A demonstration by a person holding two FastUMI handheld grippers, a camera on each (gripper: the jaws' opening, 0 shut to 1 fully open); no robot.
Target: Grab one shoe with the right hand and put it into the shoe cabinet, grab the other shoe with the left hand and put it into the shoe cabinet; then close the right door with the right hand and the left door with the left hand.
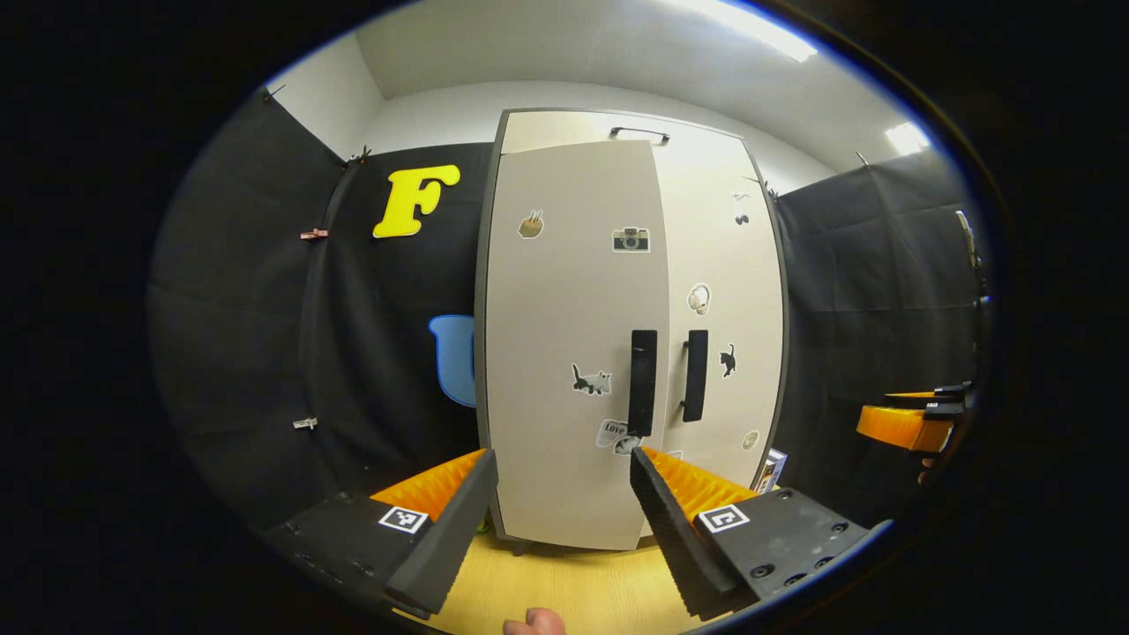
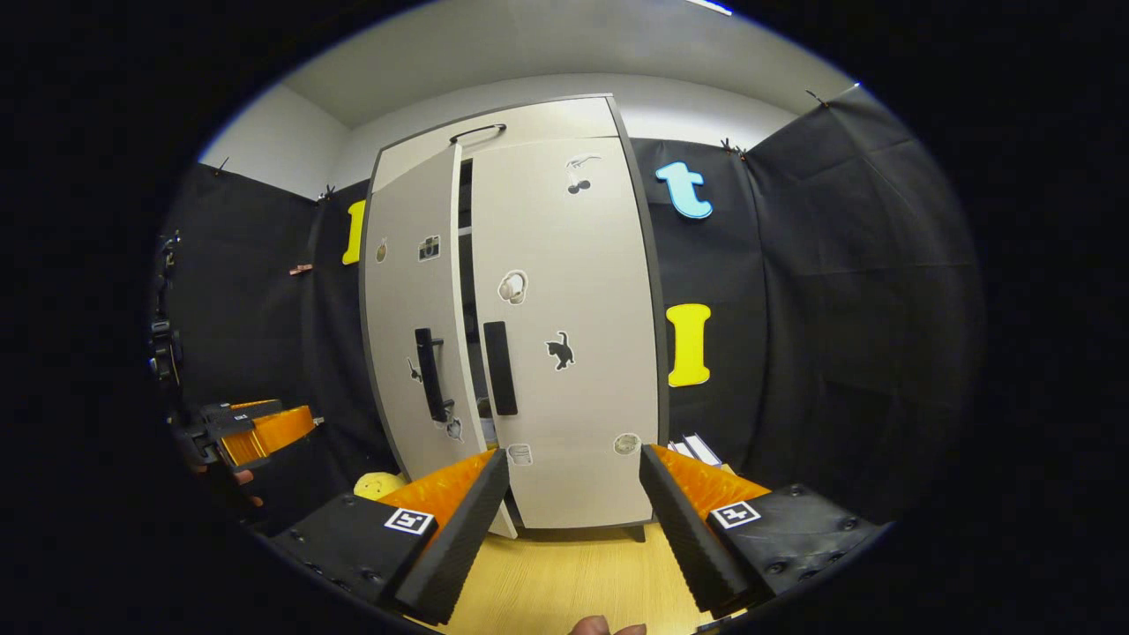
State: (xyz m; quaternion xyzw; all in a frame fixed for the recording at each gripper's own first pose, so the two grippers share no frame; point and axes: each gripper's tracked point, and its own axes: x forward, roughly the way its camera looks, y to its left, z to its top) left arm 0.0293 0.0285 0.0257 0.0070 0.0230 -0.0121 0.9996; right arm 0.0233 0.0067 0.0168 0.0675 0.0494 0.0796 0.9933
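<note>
Left hand-held gripper [image 1: 562, 516]: your fingers are spread wide with nothing between them, pointing at the left door
Right hand-held gripper [image 2: 573, 520]: spread wide as well, empty, facing the right door
Shoe cabinet [image 2: 516, 132]: upright on the wooden floor [image 2: 564, 573], just ahead of you
Left door [image 1: 573, 353]: ajar, its handle edge standing out from the cabinet front
Right door [image 2: 573, 353]: looks shut against the cabinet
Shoes: you cannot tell where they are
Dark gap between the doors: visible in your right gripper view
</note>
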